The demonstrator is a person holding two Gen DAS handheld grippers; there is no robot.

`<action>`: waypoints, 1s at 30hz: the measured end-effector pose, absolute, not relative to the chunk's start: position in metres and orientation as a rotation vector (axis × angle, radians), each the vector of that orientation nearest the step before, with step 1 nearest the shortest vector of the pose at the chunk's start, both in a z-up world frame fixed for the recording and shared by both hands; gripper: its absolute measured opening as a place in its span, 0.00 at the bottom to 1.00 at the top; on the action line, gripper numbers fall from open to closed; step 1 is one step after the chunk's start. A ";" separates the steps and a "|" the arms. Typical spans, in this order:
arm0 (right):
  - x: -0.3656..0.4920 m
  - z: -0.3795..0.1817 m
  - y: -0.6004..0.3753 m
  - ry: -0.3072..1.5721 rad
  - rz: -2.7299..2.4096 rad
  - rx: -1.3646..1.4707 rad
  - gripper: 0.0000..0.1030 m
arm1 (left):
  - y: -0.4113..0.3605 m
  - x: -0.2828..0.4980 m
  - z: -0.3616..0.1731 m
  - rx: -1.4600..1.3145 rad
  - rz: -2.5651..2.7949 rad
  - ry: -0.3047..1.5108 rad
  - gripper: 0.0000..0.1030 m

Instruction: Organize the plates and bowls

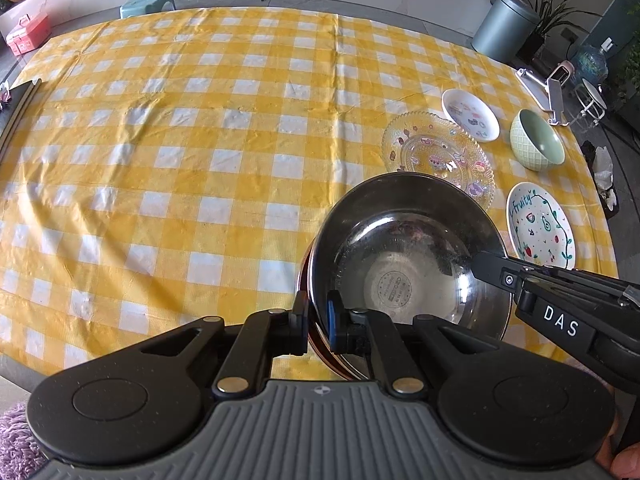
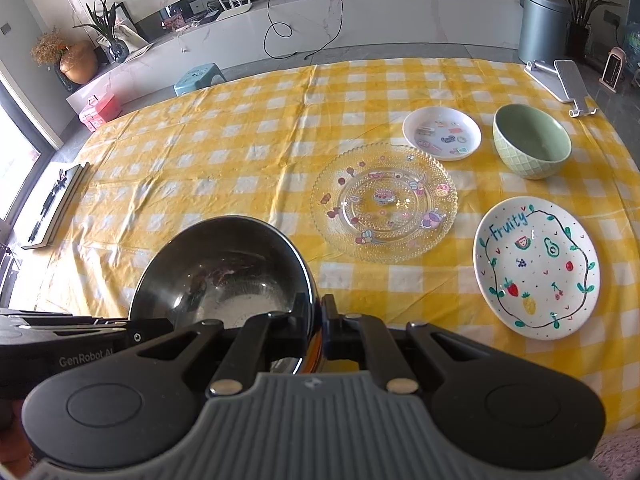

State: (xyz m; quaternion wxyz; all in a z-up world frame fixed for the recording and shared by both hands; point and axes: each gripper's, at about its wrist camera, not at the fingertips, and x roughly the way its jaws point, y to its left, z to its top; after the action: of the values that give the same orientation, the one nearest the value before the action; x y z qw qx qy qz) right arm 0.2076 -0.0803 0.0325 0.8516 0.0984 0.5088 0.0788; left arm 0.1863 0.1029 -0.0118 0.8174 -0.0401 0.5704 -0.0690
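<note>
Now your left fingers (image 1: pixel 318 320) and right fingers (image 2: pixel 314 326) both clamped on the steel bowl's (image 1: pixel 404 240) rim, glass plate (image 2: pixel 384 200) beside it on the counter (image 1: pixel 200 160).

Home living/dining room, not a lab. Worktop (image 2: pixel 248 152) wears a yellow-and-white checked cloth, with decorated household plates such as the "Fruity" plate (image 2: pixel 536 268). Behind it: long marble-look ledge (image 2: pixel 360 12), potted plants (image 2: pixel 105 26), copper-coloured vase (image 2: pixel 78 62) with dried flowers, grey lidded bin (image 2: pixel 542 26), small blue stool (image 2: pixel 198 77), pink case (image 2: pixel 100 112) on the floor.
</note>
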 end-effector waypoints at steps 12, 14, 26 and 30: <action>0.210 0.019 -0.078 1.103 0.167 0.211 0.03 | 0.100 0.188 -0.015 -0.053 -0.142 1.234 0.09; 0.209 0.020 -0.079 1.101 0.170 0.212 0.03 | 0.101 0.188 -0.015 -0.056 -0.146 1.238 0.09; 0.212 0.020 -0.080 1.109 0.180 0.221 0.04 | 0.101 0.191 -0.016 -0.037 -0.158 1.249 0.11; 0.212 0.020 -0.079 1.113 0.186 0.209 0.04 | 0.102 0.191 -0.011 -0.043 -0.165 1.237 0.14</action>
State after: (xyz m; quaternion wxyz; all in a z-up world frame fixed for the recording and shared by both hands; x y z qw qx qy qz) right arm 0.2123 -0.0790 0.0198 0.8398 0.0987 0.5266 0.0882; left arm 0.1909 0.1019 -0.0106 0.8115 -0.0203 0.5789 -0.0771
